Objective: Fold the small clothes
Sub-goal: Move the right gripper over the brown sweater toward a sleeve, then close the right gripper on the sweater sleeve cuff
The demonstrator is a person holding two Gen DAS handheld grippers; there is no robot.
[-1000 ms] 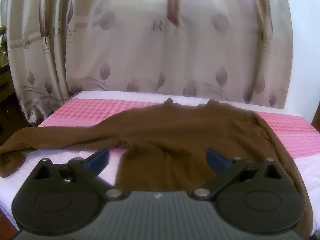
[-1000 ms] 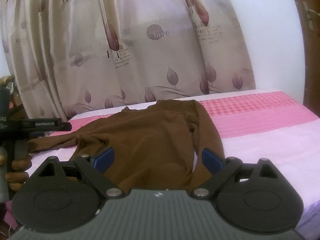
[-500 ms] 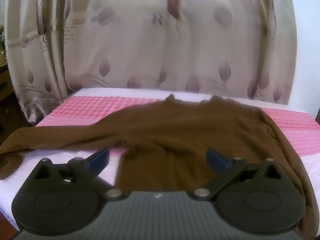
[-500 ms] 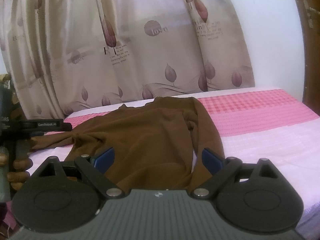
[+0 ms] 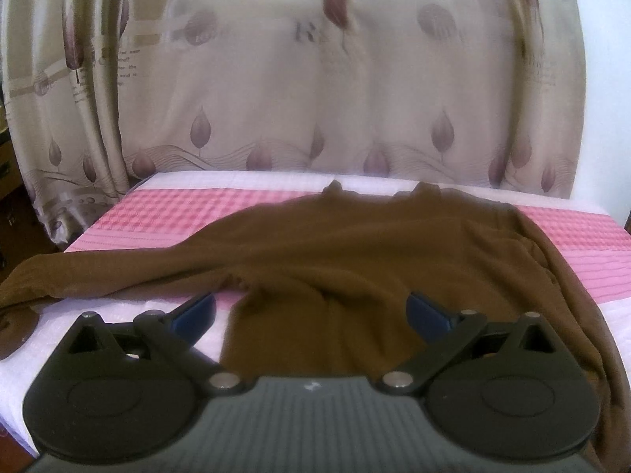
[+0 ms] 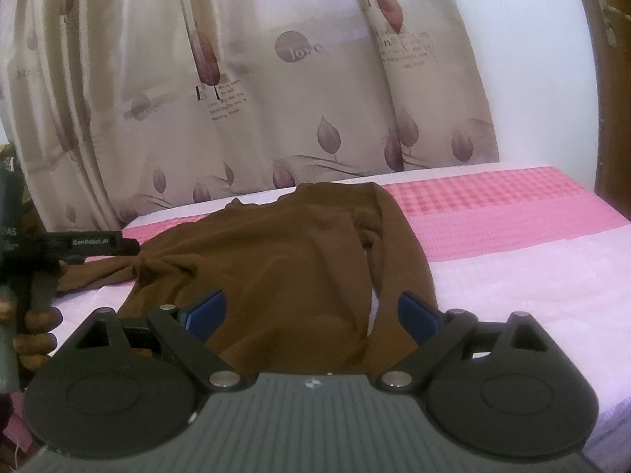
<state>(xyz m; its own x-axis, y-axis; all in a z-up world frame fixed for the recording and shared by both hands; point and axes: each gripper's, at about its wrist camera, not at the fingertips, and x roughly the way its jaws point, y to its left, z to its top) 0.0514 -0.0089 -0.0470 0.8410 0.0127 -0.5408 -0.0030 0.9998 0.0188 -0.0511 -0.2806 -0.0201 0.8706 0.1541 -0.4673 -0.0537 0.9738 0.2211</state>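
A brown long-sleeved top (image 5: 355, 244) lies spread on the bed, neck towards the curtain. Its left sleeve (image 5: 98, 276) stretches out to the bed's left edge. In the right wrist view the top (image 6: 284, 256) lies ahead with its right sleeve (image 6: 398, 260) folded down along the body. My left gripper (image 5: 311, 309) is open and empty, hovering over the top's lower hem. My right gripper (image 6: 311, 309) is open and empty above the lower hem too. The left gripper (image 6: 98, 242) also shows at the left of the right wrist view, over the left sleeve.
The bed has a pink checked and striped cover (image 5: 177, 216) over a pale sheet (image 6: 532, 287). A beige leaf-print curtain (image 5: 315, 98) hangs behind it. A white wall (image 6: 532, 59) and a brown door frame (image 6: 607, 79) stand at the right.
Both views have shifted slightly, the cameras tilting a little so the top sits lower in frame. Both grippers stay open. The top has not moved.
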